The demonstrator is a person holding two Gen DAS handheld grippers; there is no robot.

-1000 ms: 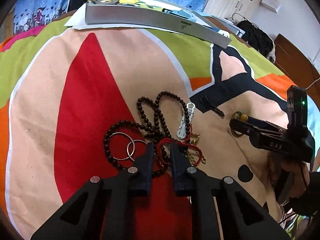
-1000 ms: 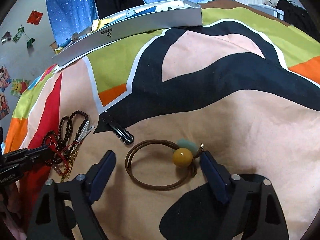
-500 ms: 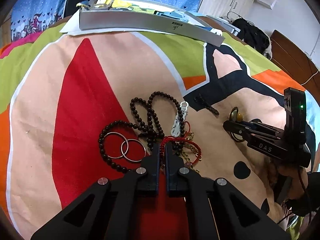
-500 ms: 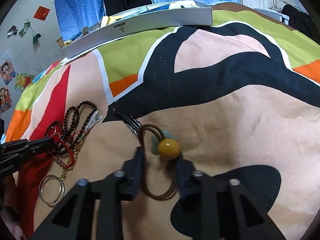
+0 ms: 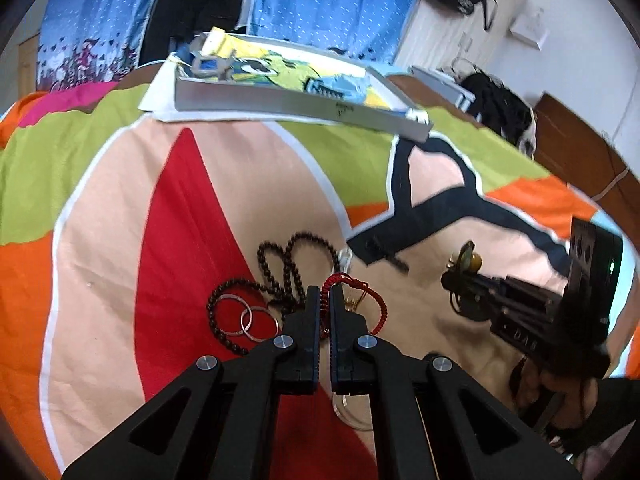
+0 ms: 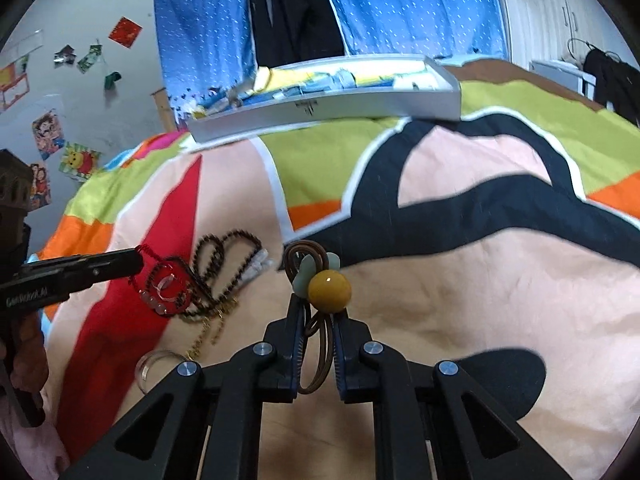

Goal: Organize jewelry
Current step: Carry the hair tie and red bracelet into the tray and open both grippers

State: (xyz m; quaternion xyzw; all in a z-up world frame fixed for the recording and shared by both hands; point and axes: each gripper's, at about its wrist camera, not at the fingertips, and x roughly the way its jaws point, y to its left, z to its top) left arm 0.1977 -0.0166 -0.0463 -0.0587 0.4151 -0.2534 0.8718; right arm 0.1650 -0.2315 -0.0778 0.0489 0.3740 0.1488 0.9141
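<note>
My left gripper is shut on a red cord bracelet, which hangs lifted above the bedspread and also shows as the red bracelet in the right wrist view. Under it lie a dark bead necklace, two silver rings and a gold chain. My right gripper is shut on a brown hair tie with a yellow ball, raised off the cloth. A grey box with colourful contents sits at the far edge.
A black hair clip and a white clip lie on the colourful bedspread. A clear ring rests near my left side. A blue curtain and dark clothes hang behind the bed.
Both grippers closed on their items and rose: the left lifted the red bracelet out of the pile, the right lifted the hair tie off the cloth. The box now looks closer.
</note>
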